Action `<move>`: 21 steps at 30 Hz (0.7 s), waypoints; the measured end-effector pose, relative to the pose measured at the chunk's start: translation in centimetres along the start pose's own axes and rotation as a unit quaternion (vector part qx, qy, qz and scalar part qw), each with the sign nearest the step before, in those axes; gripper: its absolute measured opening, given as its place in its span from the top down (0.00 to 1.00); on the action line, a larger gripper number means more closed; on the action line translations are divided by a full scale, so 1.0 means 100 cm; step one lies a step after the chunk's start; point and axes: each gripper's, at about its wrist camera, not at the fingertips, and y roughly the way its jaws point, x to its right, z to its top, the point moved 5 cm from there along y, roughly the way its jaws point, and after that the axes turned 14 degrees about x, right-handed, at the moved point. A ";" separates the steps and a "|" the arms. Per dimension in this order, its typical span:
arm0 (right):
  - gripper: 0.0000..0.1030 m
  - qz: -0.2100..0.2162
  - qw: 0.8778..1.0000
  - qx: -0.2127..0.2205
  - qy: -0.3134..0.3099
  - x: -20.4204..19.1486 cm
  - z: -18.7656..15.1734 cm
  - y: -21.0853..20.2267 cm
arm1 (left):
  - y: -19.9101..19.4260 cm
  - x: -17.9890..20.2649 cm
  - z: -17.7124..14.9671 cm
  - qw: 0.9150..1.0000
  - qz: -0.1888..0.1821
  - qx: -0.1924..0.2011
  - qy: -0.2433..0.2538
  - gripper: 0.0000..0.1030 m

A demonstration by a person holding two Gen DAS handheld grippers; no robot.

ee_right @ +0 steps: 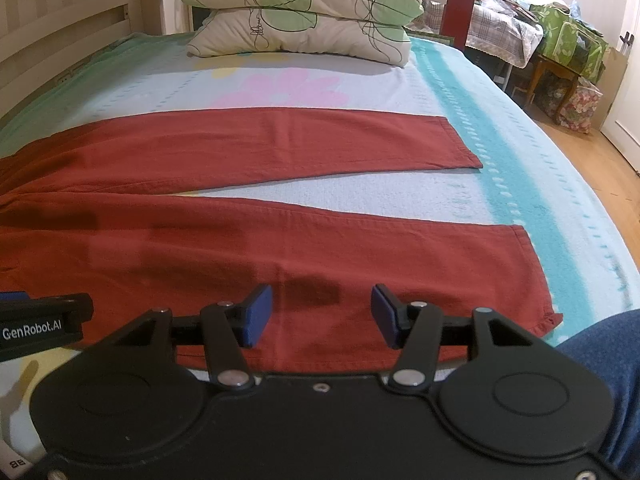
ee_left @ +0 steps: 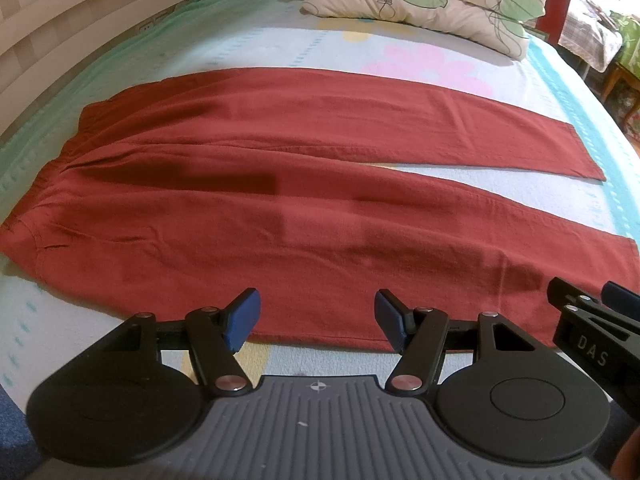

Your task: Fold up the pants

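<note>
- The left hand-held gripper (ee_left: pixel 316 320) sits at the bottom centre of the left wrist view, its blue pads spread wide with nothing between them, poised just above the near edge of the pants.
- The right hand-held gripper (ee_right: pixel 322 314) takes the same place in the right wrist view, pads likewise spread and empty; its tip also shows at the lower right of the left view.
- The pants (ee_left: pixel 280 184), rust red, lie flat across the bed (ee_right: pixel 500 184), filling the middle of both frames: waistband toward the left edge, both legs running to the right.
- The legs part in a narrow wedge, the far leg ending in the upper right of the left view, the near leg's hem (ee_right: pixel 536 272) at the right of the right view, near the edge of the bed.
- Pillows (ee_right: pixel 304 12) are stacked at the top of the frame, well apart from the pants.
- Judged from this, no fold is made yet; the step in hand is the approach for the first grasp.
- The next move likely calls for lowering both sets of pads onto the near leg's outer edge, pinching the cloth without the sheet, then carrying that leg over the far one so the seams meet.
</note>
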 end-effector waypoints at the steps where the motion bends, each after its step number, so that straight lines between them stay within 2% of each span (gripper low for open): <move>1: 0.41 0.000 1.000 0.000 0.000 0.000 0.000 0.000 | 0.000 0.000 0.000 1.000 0.000 0.000 0.000 0.39; 21: 0.41 -0.001 1.000 0.002 0.000 0.001 0.000 -0.002 | 0.000 0.000 0.000 1.000 0.000 -0.001 0.003 0.39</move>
